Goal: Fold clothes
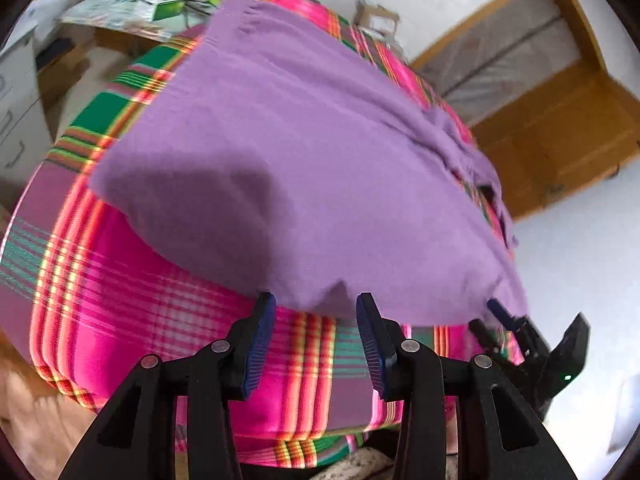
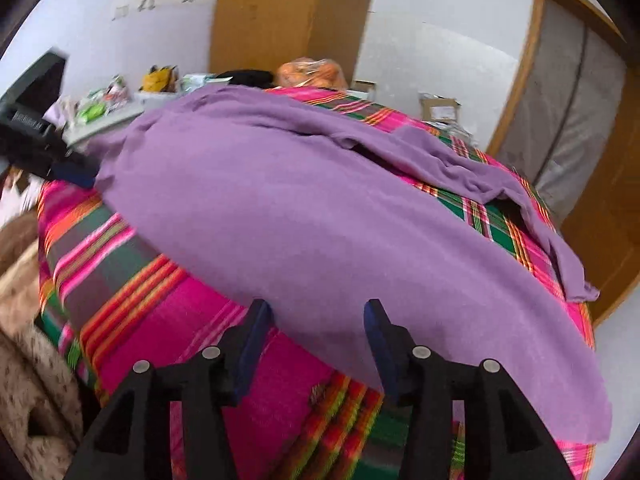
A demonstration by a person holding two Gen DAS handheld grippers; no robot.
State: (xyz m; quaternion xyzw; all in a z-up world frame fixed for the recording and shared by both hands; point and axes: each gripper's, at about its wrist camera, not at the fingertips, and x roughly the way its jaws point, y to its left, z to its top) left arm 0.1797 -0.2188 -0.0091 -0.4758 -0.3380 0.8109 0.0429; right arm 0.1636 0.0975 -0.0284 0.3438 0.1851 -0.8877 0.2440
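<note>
Purple cloth, a knit garment point(image 1: 304, 152), lies spread over the bed with its plaid blanket point(image 1: 132, 312), covering most of the blanket's middle. Its near hem runs along the near side of the bed, just ahead of both sets of jaws. On the far right of the garment a sleeve point(image 2: 472, 160) lies loose and rumpled, partly turned back on itself, with blanket showing between it and the body of the garment. The body itself looks flat and single-spread rather than stacked into a compact packet, so by my judgement most of the folding is left; whether a fold has already been laid in I cannot tell.

The left gripper point(image 1: 316, 304) stands at the near hem with its jaws wide, the cloth edge just between or above the tips, nothing pinched. The right gripper point(image 2: 318, 310) is likewise wide at the hem further along, holding nothing; it also shows at the right edge of the left view.

Beyond the garment, past the far end of the bed, a cluttered desk point(image 1: 120, 20) carries boxes and packets, and a wooden door point(image 1: 560, 128) stands to the garment's right.
</note>
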